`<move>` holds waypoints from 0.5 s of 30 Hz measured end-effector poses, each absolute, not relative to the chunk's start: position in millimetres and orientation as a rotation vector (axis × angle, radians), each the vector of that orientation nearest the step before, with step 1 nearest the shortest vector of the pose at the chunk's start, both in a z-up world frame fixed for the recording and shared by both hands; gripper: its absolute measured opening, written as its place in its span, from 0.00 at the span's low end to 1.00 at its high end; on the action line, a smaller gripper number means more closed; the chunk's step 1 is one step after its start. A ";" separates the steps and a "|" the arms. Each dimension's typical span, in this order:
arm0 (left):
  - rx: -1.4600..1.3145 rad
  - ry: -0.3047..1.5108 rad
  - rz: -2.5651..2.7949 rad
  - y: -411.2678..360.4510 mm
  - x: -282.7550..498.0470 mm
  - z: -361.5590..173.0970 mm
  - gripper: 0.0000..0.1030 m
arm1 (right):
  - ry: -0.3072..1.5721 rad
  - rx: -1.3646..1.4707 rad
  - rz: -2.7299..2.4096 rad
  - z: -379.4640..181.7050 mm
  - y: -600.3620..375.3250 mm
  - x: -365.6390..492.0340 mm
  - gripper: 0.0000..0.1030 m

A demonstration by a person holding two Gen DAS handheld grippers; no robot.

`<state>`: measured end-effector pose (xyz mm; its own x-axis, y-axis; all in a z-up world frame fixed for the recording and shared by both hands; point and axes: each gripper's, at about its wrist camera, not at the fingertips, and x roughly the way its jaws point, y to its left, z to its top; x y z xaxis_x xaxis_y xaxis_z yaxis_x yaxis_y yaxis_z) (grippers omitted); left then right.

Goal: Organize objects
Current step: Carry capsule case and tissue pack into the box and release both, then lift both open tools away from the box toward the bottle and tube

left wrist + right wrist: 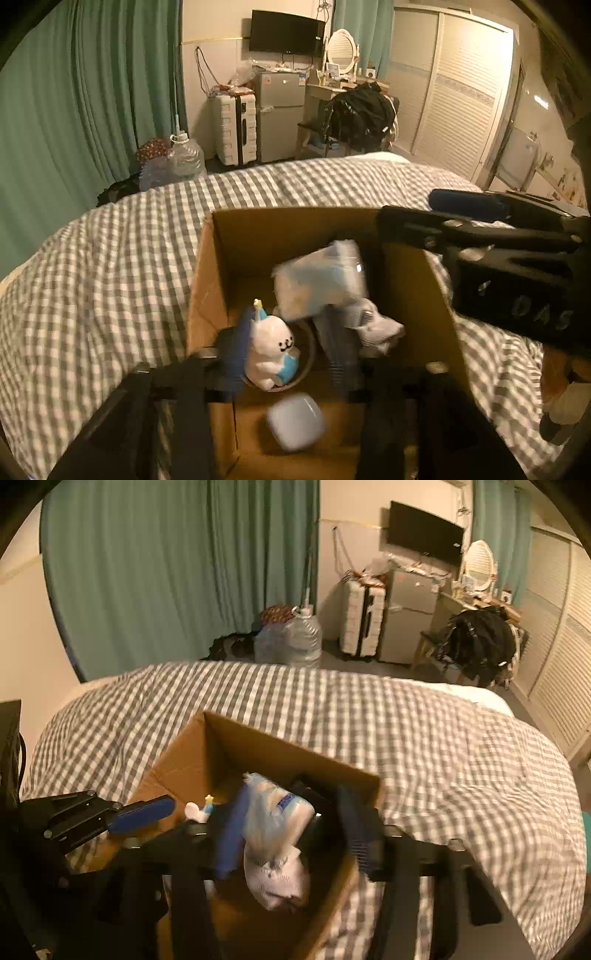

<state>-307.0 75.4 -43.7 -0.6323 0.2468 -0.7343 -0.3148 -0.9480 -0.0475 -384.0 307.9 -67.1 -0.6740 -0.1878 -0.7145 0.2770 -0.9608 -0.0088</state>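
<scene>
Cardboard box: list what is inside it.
Inside the cardboard box: a white figurine in a round dish, a tissue pack, a white case, pale cloth. Its floor beneath them is hidden.

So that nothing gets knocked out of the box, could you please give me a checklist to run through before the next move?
1. Right gripper open: ok, fingers apart.
2. Plastic packet settled in the cardboard box: cannot tell, it is blurred.
3. Left gripper open: ok.
4. White toy inside the box: ok, upright between the left fingers.
5. Box resting on the checked duvet: ok.
</scene>
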 end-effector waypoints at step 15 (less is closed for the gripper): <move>-0.971 0.102 2.764 52.4 -202.6 75.7 0.90 | 0.274 0.876 -2.750 73.5 315.4 -249.5 0.70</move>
